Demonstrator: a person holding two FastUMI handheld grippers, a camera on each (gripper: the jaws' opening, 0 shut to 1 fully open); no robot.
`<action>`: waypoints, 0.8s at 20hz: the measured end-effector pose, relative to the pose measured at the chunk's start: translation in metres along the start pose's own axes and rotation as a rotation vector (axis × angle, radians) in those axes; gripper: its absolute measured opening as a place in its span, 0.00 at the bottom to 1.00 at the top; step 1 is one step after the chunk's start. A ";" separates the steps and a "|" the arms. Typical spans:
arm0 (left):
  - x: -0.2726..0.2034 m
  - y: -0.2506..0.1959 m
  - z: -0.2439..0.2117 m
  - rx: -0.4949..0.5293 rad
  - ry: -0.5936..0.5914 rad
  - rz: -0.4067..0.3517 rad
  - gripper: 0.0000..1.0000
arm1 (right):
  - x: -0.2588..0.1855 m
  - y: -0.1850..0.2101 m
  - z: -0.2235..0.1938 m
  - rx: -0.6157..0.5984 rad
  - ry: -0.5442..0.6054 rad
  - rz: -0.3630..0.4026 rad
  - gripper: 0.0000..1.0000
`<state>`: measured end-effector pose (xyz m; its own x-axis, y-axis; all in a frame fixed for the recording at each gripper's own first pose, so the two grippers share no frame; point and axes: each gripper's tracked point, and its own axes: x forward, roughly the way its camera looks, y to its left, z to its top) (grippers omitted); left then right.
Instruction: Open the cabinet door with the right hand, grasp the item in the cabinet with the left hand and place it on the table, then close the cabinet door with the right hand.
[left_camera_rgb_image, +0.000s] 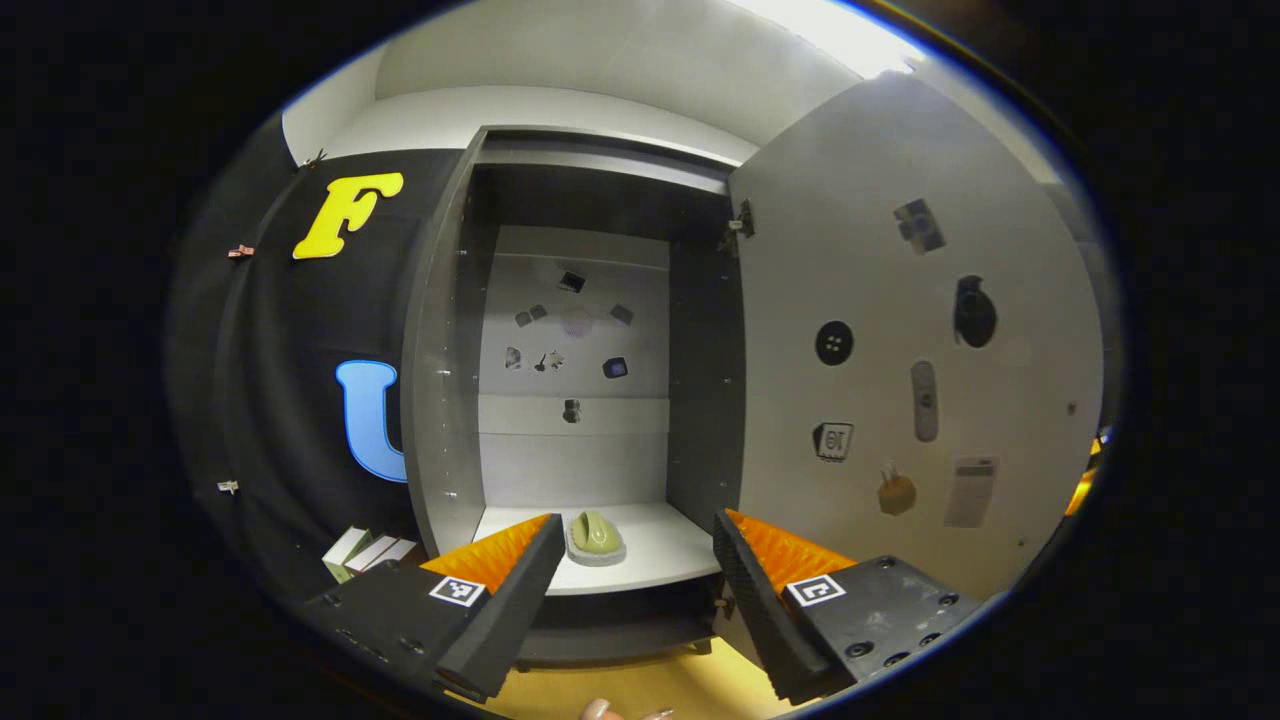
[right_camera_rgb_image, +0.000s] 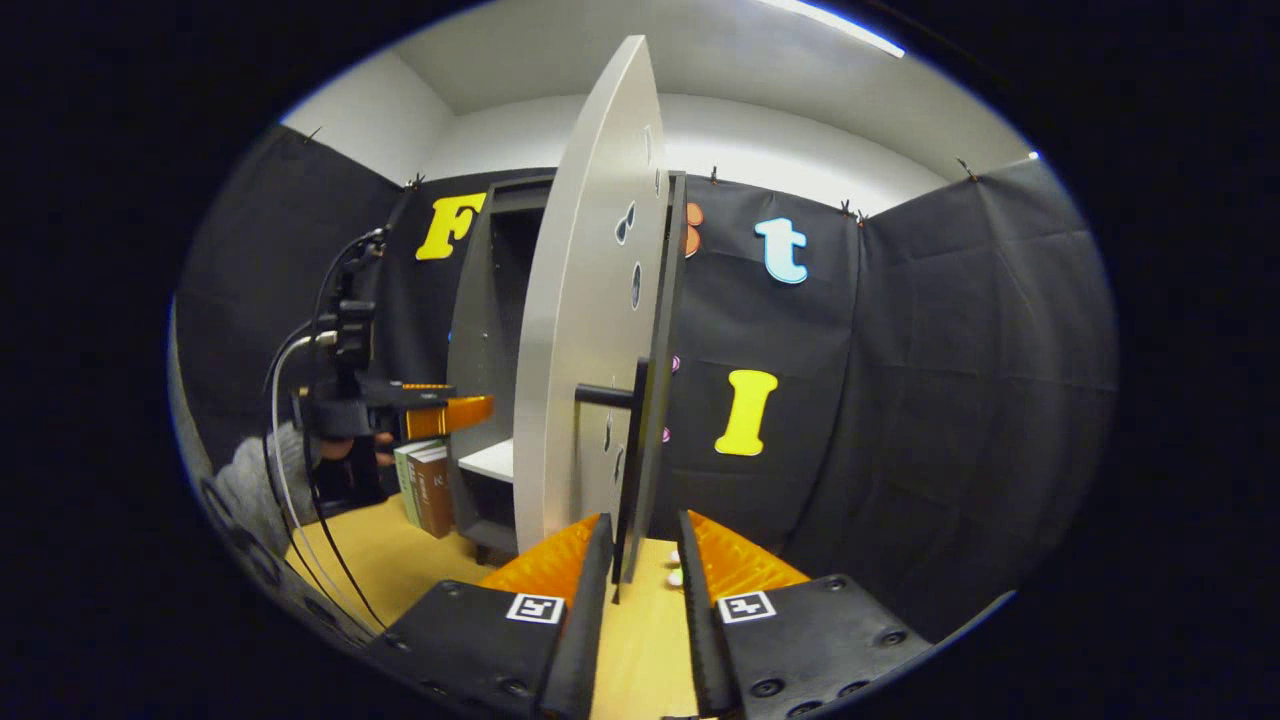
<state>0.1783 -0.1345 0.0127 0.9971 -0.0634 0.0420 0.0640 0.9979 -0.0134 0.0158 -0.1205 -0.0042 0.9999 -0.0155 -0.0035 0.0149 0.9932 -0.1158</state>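
Note:
The grey cabinet (left_camera_rgb_image: 440, 380) stands open, its door (left_camera_rgb_image: 900, 350) swung out to the right. On its white shelf (left_camera_rgb_image: 660, 555) lies a pale green item (left_camera_rgb_image: 595, 535) on a small grey base. My left gripper (left_camera_rgb_image: 637, 520) is open just in front of the shelf, and the item sits between and beyond its fingers, untouched. In the right gripper view the door (right_camera_rgb_image: 580, 330) is seen edge-on. Its black bar handle (right_camera_rgb_image: 632, 450) hangs between the fingers of my right gripper (right_camera_rgb_image: 645, 520), close to the left finger, with a gap to the right one. The left gripper (right_camera_rgb_image: 440, 410) reaches toward the cabinet there.
Books (right_camera_rgb_image: 425, 490) stand on the wooden table (right_camera_rgb_image: 390, 570) left of the cabinet, also seen as books (left_camera_rgb_image: 365, 552) low at the left. A sleeve (right_camera_rgb_image: 250, 490) and cables (right_camera_rgb_image: 300, 520) trail behind the left gripper. Stickers dot the door's inner face.

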 end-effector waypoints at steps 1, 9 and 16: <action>0.010 0.004 -0.001 0.011 0.011 0.006 0.94 | -0.008 -0.004 -0.006 -0.003 0.007 -0.016 0.49; 0.115 0.019 -0.039 -0.031 0.222 -0.031 0.95 | -0.037 -0.108 -0.043 0.111 0.036 -0.285 0.98; 0.203 0.043 -0.118 -0.104 0.506 0.015 0.92 | -0.033 -0.157 -0.067 0.130 0.075 -0.353 0.94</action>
<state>0.3888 -0.1062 -0.0976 0.8914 -0.0742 -0.4471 0.0274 0.9935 -0.1103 -0.0197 -0.2833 -0.0530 0.9299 -0.3631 -0.0588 0.3640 0.9314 0.0044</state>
